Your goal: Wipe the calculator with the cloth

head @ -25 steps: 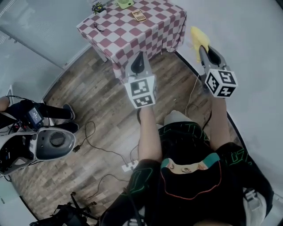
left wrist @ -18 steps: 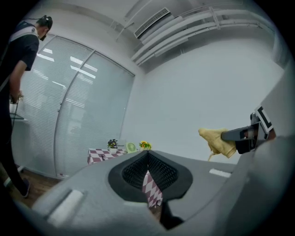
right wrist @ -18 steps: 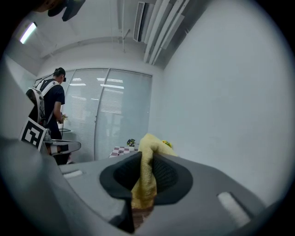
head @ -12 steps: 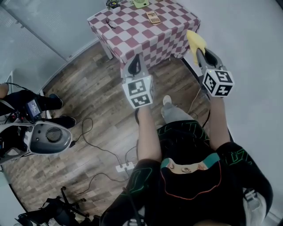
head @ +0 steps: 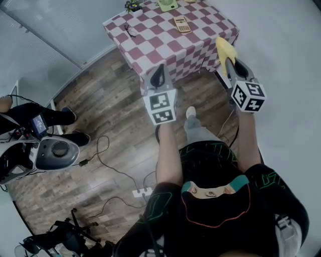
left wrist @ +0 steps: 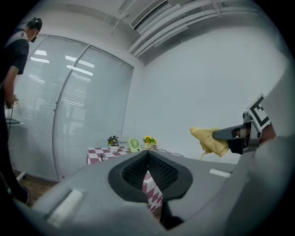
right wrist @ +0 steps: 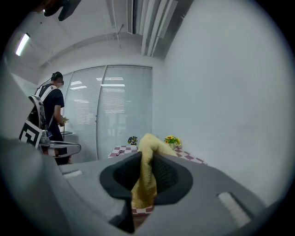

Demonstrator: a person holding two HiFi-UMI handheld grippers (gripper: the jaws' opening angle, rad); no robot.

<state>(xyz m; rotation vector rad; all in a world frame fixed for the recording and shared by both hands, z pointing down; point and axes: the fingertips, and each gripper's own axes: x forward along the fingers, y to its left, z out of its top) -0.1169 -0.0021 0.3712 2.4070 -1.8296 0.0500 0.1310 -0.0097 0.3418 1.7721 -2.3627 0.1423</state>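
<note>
Approach seems the step: right tongs (head: 226, 61) pinch the yellow cloth (head: 224, 48), left tongs (head: 159, 75) closed, empty; next, carry it to the calculator (head: 181, 24) on the bench (head: 165, 47).

Desk (head: 165, 37): the far side is cut off by the top edge of the head view. A green object (head: 168, 4) and a potted plant (head: 132, 6) there are truncated, and the green object's kind is undetermined.

Calculator (head: 182, 24): too small for keys or display to be read.

Small dark item (head: 131, 31), upper left of the desk: unidentifiable.

Left gripper view: the left gripper (left wrist: 148, 156) hides most of the desk front.

Right gripper view: the cloth (right wrist: 144, 182) and right gripper (right wrist: 147, 156) screen the desk's centre. The cloth's lower end is hidden behind the gripper body.

Person (head: 50, 118), left edge of the head view: only legs and shoes are in frame.
</note>
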